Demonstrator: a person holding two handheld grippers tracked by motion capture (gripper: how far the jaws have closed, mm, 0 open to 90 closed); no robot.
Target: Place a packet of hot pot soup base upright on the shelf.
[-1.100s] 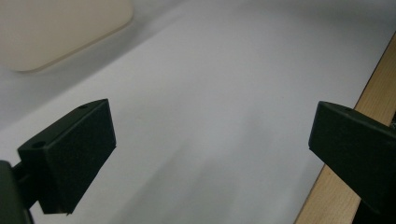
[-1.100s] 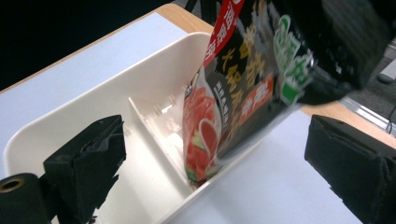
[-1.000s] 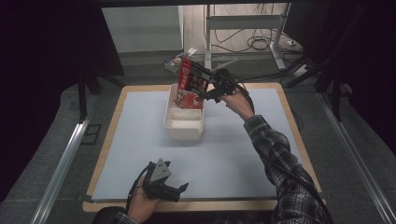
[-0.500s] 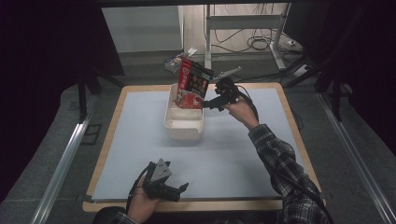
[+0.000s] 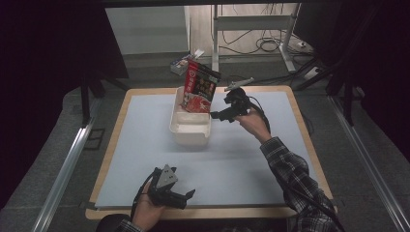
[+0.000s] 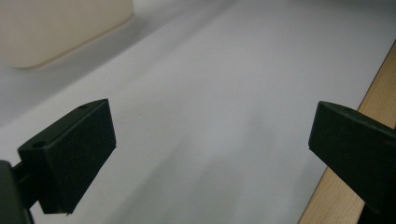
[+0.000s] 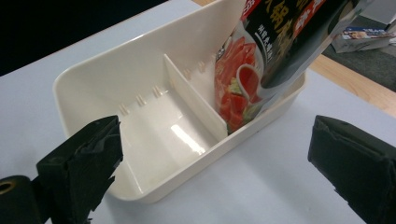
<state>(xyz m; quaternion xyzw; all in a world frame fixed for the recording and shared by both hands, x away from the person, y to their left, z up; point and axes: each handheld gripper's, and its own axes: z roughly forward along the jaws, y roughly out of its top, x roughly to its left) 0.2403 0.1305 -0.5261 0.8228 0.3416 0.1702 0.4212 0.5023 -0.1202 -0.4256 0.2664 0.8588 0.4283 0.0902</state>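
Observation:
A white plastic bin (image 5: 190, 126) with a divider (image 7: 194, 95) stands at the table's far middle. A red and black food packet (image 5: 201, 88) stands tilted in the bin's far compartment, and its top leans out over the rim. The near compartment (image 7: 161, 128) holds nothing. My right gripper (image 5: 226, 110) hovers open just right of the bin, apart from the packet (image 7: 268, 51), and faces the bin's long side. My left gripper (image 5: 170, 187) rests open at the table's front edge, nothing between its jaws, with the bin's corner (image 6: 56, 28) farther off.
A pale blue mat (image 5: 251, 159) covers the wooden table (image 5: 309, 145), whose edge (image 6: 380, 84) runs beside my left gripper. A small box (image 5: 183, 63) lies on the floor beyond the table, next to a metal stand (image 5: 215, 34) and cables (image 5: 268, 46).
My right gripper has drawn back from the packet, to the right and toward the person. The packet stays standing in the bin. The left gripper has not moved.

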